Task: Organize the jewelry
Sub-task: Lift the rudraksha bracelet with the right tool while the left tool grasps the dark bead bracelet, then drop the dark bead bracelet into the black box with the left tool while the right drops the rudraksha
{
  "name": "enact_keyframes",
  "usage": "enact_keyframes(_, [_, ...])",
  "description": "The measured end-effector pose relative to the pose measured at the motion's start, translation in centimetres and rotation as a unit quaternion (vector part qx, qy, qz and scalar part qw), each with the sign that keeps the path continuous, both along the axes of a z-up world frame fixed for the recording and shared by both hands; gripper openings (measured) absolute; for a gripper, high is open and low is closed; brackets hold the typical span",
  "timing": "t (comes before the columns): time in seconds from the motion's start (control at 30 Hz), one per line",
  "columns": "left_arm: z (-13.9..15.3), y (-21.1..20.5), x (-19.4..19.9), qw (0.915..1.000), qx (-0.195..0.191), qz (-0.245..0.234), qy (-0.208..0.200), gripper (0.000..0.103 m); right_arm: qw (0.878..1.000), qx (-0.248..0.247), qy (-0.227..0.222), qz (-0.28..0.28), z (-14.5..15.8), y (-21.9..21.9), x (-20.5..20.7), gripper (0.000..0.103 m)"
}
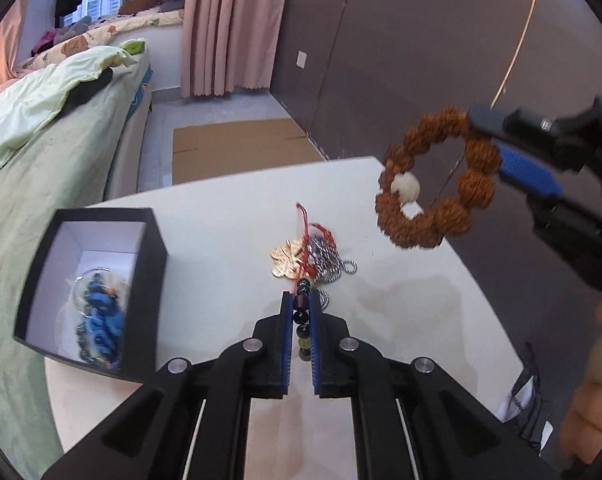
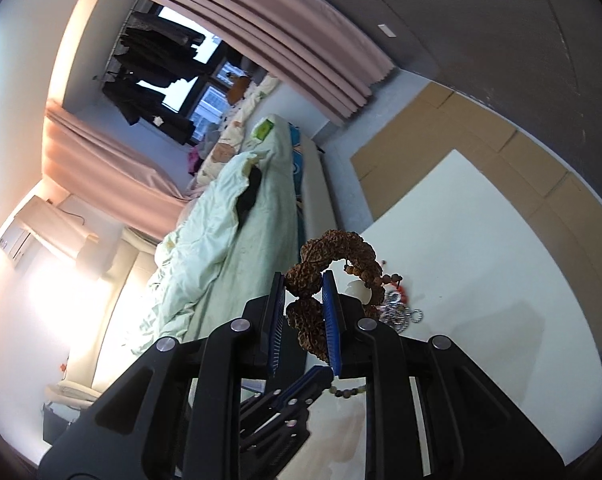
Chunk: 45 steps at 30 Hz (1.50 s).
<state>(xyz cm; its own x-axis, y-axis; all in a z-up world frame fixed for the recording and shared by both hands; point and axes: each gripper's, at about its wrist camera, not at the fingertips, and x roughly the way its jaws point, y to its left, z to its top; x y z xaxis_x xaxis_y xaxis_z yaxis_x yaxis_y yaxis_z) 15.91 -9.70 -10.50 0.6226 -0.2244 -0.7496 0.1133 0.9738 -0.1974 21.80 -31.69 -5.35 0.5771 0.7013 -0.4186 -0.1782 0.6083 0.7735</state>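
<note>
1. The white table point(image 1: 401, 320) fills the left wrist view, with the bed point(image 1: 41, 200) beside it at nine o'clock.
2. The open black box point(image 1: 157, 264) sits at nine o'clock from the left tongs point(image 1: 301, 312), near them; blue beads point(image 1: 101, 320) already lie inside.
3. The brown seed bracelet point(image 1: 425, 184) hangs clear of the table at two o'clock, clamped by the right tongs point(image 2: 304, 292).
4. The left tongs pinch a dark bead string point(image 1: 303, 316), its long axis running along the jaws toward twelve.
5. The remaining jewelry pile point(image 1: 309, 256) lies just ahead; I judge the left hand nearer the box.

Black gripper point(image 1: 301, 308); blue ribbed pads point(image 1: 287, 344)
</note>
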Motion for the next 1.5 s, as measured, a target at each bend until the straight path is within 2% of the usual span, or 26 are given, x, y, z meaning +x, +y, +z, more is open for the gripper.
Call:
enact_keyframes(0.27, [3.9, 3.2, -1.5, 0.9986, -0.03, 0.023, -0.038, 0.005, 1.0, 0.009, -0.012, 0.014, 0.2, 2.1, -0.2, 0.02])
enact_keyframes(0.53, [6.9, 8.2, -2.3, 0.9939, -0.057, 0.066, -0.068, 0.005, 0.999, 0.037, -0.024, 0.029, 0.5, 4.5, -0.3, 0.02])
enact_keyframes(0.7, [7.7, 11.3, -2.1, 0.9909, -0.068, 0.091, -0.072, 0.005, 0.997, 0.059, -0.037, 0.045, 1.0, 6.3, -0.2, 0.02])
enact_keyframes(0.9, [7.4, 13.1, -1.9, 0.9888, -0.072, 0.113, -0.065, 0.005, 0.994, 0.069, -0.044, 0.068, 1.3, 8.5, 0.2, 0.02])
enact_keyframes(1.03, [6.5, 13.7, -1.0, 0.9887, -0.073, 0.125, -0.041, 0.006, 0.994, 0.065, -0.044, 0.079, 1.2, 9.7, 0.6, 0.02])
enact_keyframes(1.07, [6.2, 14.0, -0.8, 0.9877, -0.071, 0.135, -0.035, 0.007, 0.994, 0.065, -0.042, 0.081, 1.1, 10.0, 0.7, 0.02])
enact_keyframes(1.13, [5.9, 14.4, -0.7, 0.9853, -0.069, 0.154, -0.027, 0.019, 0.993, 0.065, -0.037, 0.087, 0.9, 10.7, 1.1, 0.02])
enact_keyframes(1.17, [5.9, 14.8, -0.7, 0.9839, -0.072, 0.161, -0.028, 0.03, 0.993, 0.066, -0.035, 0.09, 0.8, 11.0, 1.2, 0.02])
enact_keyframes(1.2, [5.9, 15.2, -0.8, 0.9821, -0.076, 0.169, -0.033, 0.036, 0.993, 0.066, -0.033, 0.096, 0.7, 11.5, 1.3, 0.02])
enact_keyframes(1.33, [6.2, 16.2, -1.0, 0.9794, -0.08, 0.181, -0.037, 0.037, 0.991, 0.063, -0.029, 0.117, 0.3, 13.2, 1.7, 0.02])
enact_keyframes(1.4, [6.2, 16.9, -1.1, 0.9766, -0.085, 0.194, -0.039, 0.046, 0.99, 0.06, -0.027, 0.128, 0.1, 14.4, 1.7, 0.02])
enact_keyframes(1.5, [6.4, 17.7, -1.2, 0.9739, -0.09, 0.204, -0.041, 0.047, 0.988, 0.05, -0.024, 0.142, -0.1, 16.1, 2.0, 0.02])
